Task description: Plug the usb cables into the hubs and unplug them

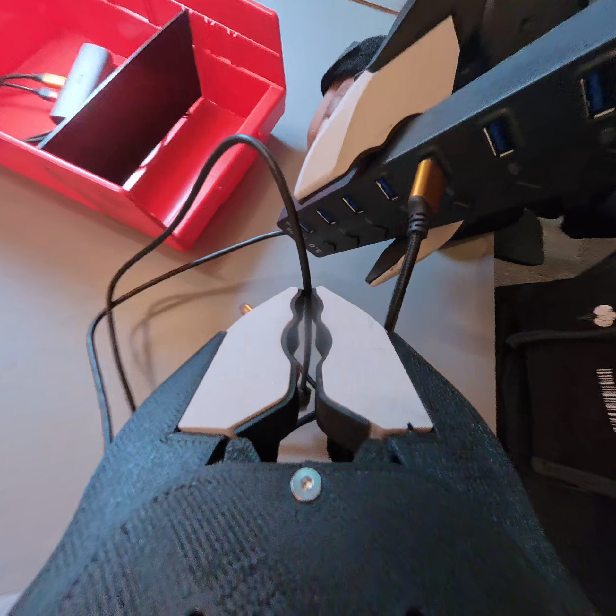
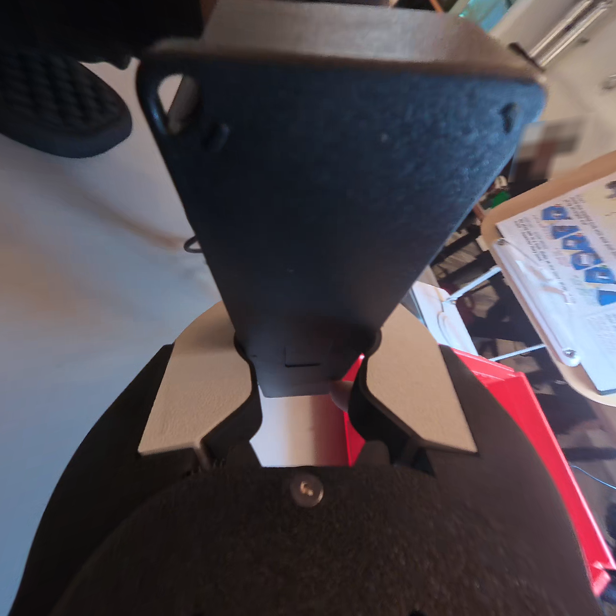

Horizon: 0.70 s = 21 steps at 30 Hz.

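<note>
I hold a long black plastic USB hub with a row of blue ports (image 1: pixel 433 180) in my right gripper (image 1: pixel 393 186), lifted above the pale wooden table (image 1: pixel 66 300). Its pale fingers are clamped across the hub's body; in the right wrist view the hub's dark underside (image 2: pixel 333 200) fills the frame, wedged between the jaws.

My left gripper (image 1: pixel 307 293) is pressed together on a thin black cable (image 1: pixel 286 186), pinching the cord itself rather than a plug. That cable loops up toward the hub's near end; I cannot tell whether it is the hub's own lead.

One braided black cable with a gold metal plug (image 1: pixel 425 186) sits in a hub port. The other blue ports I can see are empty.

At upper left, a red plastic bin with a dark divider (image 1: pixel 200 200) holds a grey hub (image 1: pixel 83 80) with two gold-tipped cables meeting its end.

My judgement: one plug is in, and several ports remain, with unplugging still ahead.
</note>
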Each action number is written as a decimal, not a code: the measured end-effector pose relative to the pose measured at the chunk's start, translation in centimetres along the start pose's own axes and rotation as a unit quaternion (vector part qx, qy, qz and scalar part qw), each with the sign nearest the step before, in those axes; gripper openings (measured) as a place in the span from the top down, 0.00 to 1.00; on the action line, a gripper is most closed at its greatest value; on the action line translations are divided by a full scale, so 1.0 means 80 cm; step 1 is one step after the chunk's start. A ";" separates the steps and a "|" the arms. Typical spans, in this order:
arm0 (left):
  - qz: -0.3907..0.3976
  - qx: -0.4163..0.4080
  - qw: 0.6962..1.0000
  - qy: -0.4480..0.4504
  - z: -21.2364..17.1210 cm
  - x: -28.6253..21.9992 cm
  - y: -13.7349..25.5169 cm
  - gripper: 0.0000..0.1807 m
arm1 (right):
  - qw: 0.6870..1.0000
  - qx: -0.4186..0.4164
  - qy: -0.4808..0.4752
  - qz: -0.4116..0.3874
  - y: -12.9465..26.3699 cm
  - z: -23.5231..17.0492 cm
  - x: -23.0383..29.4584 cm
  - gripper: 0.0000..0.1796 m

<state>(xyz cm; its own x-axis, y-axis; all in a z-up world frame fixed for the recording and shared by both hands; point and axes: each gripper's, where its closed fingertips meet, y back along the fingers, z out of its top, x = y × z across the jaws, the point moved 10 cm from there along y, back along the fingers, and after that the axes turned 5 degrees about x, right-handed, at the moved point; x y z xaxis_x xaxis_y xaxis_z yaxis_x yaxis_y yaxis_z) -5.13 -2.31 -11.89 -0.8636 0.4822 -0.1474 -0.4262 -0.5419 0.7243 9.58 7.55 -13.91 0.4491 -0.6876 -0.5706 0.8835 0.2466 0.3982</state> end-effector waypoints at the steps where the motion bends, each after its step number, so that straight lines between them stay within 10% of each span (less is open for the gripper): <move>1: -0.014 0.000 1.000 -0.002 -0.001 0.000 -0.003 0.98 | 1.000 0.003 0.003 -0.001 -0.002 -0.001 0.001 0.64; 12: -0.002 0.109 0.989 -0.101 -0.011 -0.016 -0.023 0.98 | 0.983 0.129 0.101 0.083 -0.037 -0.015 0.033 0.64; 21: -0.002 -0.021 0.992 -0.128 0.005 -0.020 0.011 1.00 | 0.986 0.074 0.030 0.148 -0.037 -0.011 0.036 0.64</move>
<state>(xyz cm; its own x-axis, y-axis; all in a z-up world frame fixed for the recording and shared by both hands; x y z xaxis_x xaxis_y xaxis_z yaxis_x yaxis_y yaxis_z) -4.02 -3.25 -10.77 -0.7680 0.6397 0.0297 -0.4443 -0.5657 0.6947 8.37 5.46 -17.37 0.6955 -0.5583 -0.4523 0.6849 0.3247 0.6523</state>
